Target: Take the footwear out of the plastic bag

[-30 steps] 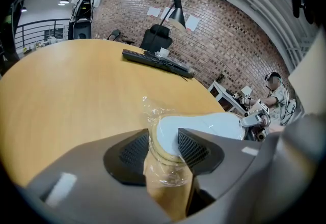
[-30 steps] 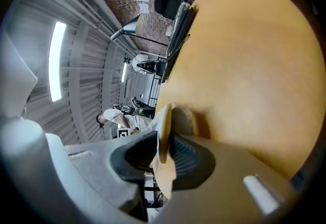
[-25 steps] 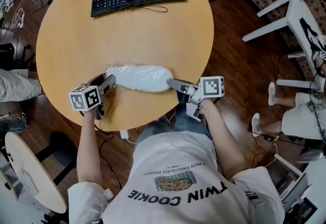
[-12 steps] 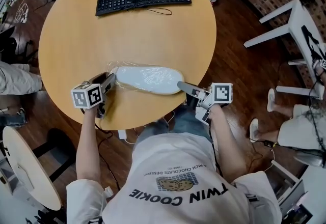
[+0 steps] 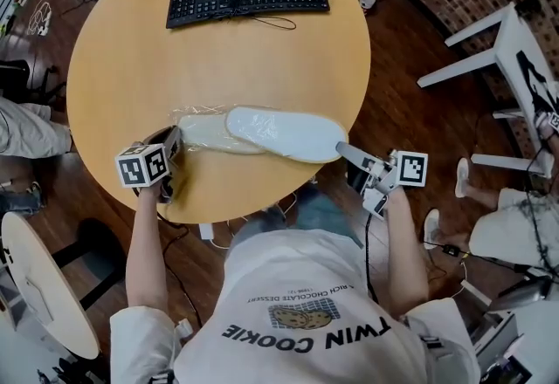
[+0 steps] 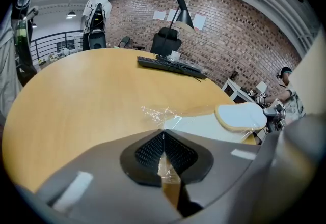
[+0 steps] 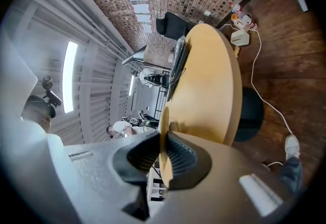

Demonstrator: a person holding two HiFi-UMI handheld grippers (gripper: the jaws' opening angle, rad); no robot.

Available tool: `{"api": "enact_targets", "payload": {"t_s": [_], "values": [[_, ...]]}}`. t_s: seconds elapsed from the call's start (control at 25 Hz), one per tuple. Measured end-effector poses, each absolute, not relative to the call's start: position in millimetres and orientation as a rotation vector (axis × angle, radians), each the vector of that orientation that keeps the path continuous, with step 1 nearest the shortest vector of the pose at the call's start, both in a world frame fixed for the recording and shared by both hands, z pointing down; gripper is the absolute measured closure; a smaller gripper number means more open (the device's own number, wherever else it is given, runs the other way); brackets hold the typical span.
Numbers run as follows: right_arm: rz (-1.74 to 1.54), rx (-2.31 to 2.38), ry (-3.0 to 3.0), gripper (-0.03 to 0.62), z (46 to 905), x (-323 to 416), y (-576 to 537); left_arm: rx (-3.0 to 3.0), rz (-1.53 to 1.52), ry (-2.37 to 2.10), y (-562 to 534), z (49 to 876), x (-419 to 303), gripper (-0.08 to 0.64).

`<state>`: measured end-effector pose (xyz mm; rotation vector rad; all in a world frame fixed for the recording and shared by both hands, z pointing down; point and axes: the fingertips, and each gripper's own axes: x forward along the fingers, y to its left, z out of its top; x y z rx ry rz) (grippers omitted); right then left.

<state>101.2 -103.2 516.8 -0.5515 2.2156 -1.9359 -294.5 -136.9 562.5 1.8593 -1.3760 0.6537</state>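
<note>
head view, slipper (image 5: 284, 134) end between closing right tongs (image 5: 342, 149)

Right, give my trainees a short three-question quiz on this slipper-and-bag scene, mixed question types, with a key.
1. True or false: the left gripper pinches the plastic bag.
2. What lies at the table's far side? A keyboard, B kettle, C book.
3. Fill in: the right gripper holds the ____.
Key: 1 true. 2 A. 3 slipper; those jaws are closing, its edge between them.
</note>
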Motion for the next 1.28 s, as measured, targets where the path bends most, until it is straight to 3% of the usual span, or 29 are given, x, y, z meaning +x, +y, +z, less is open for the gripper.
{"api": "enact_targets", "payload": {"t_s": [0.52,1.08,1.2,1.28], "values": [[-1.664,-0.732,2.091,0.558,478.5,210.8,-134.9,1.855,0.700,-1.377,-136.6,562.9,-301.7,0.552],[-1.704,-1.170,2.038,0.553,537.3,176.1,-176.6,1.952,0.886,-1.283,-134.3,563.0,-293.0,0.552],[-1.691,-1.275,2.067,0.525,534.6,181.8,-173.7,1.958,0.887,-1.279,-134.2,563.4,-293.2,0.552],[-1.617,-1.247,2.183,0.471,523.5,179.0,-175.7,1.963,0.890,-1.275,-134.0,563.2,-293.3,0.552]]}}
